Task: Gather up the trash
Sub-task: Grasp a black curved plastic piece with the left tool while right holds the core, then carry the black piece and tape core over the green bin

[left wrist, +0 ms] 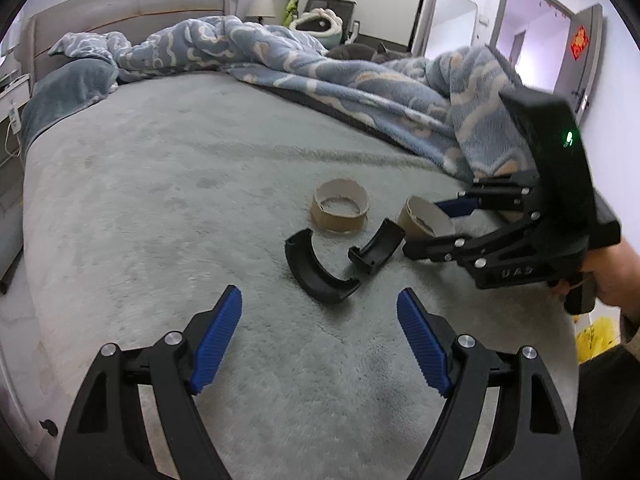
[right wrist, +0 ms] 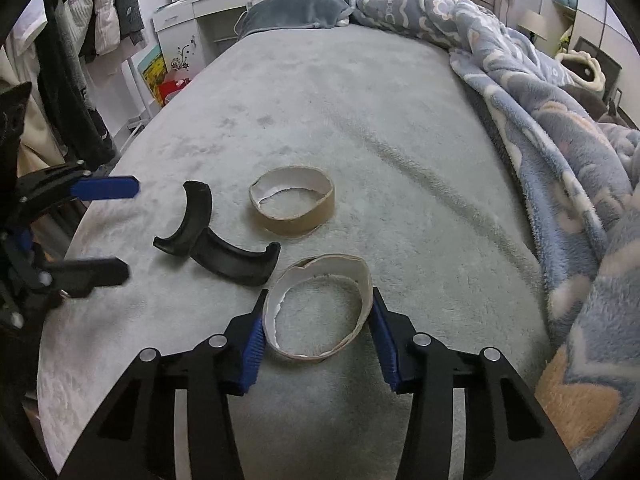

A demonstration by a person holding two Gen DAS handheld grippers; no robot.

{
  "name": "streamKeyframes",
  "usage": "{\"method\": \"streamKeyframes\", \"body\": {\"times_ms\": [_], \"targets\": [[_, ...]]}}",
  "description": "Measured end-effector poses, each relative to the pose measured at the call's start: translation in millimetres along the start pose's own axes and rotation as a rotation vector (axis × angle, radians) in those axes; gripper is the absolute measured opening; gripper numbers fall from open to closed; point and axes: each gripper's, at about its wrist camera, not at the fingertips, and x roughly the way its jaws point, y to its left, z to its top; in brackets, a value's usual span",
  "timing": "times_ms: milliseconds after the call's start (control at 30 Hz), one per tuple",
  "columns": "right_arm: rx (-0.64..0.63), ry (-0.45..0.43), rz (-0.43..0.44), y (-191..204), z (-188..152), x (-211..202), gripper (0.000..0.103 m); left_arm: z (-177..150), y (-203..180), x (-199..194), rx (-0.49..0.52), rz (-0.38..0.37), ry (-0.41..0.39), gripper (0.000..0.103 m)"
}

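L gripper (left wrist: 319, 312): jaws wide apart, nothing between, angled down above the bed | R gripper (right wrist: 318, 322): angled down, blue pads (right wrist: 252, 344) pressed on both sides of cardboard ring (right wrist: 320, 280) | hand (left wrist: 612, 276) on R gripper's handle.

A bed (right wrist: 360, 92) covered in a grey-green plush sheet is carrying everything. Near its foot edge, two cardboard rings are lying on the sheet: the nearer ring (right wrist: 320, 316) is sitting closest to that edge, and the farther ring (right wrist: 292, 204) is resting a little further in, toward the middle. Just beside them, two curved black plastic pieces (right wrist: 216, 240) are lying touching each other. A blue patterned blanket (right wrist: 540, 120) is lying bunched along one side edge, and a grey-blue pillow (right wrist: 296, 10) is sitting at the head end.
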Motion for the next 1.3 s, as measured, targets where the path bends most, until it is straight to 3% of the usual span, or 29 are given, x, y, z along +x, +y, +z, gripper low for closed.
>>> {"method": "streamKeyframes", "body": {"times_ms": [367, 800, 867, 1000, 1067, 1300], "targets": [[0.064, -0.085, 0.01, -3.9, 9.4, -21.2, 0.047, 4.8, -0.3, 21.6, 0.064, 0.03, 0.026, 0.083], [0.034, -0.092, -0.02, 4.5, 14.2, -25.1, 0.047, 18.0, 2.7, 37.5, 0.095, -0.019, 0.035, 0.08], [0.025, -0.089, -0.031, 5.1, 14.3, -25.7, 0.047, 21.3, 4.2, 42.4, 0.09, -0.033, 0.042, 0.069], [0.011, -0.08, -0.06, 5.8, 12.0, -27.9, 0.047, 25.1, 4.1, 51.0, 0.092, -0.091, 0.062, 0.066], [0.007, -0.078, -0.073, 5.4, 11.3, -29.2, 0.047, 26.1, 1.4, 49.9, 0.103, -0.114, 0.055, 0.057], [-0.01, -0.085, -0.128, 9.3, 11.6, -37.6, 0.047, 23.3, -6.4, 46.7, 0.125, -0.125, 0.056, 0.054]]}}
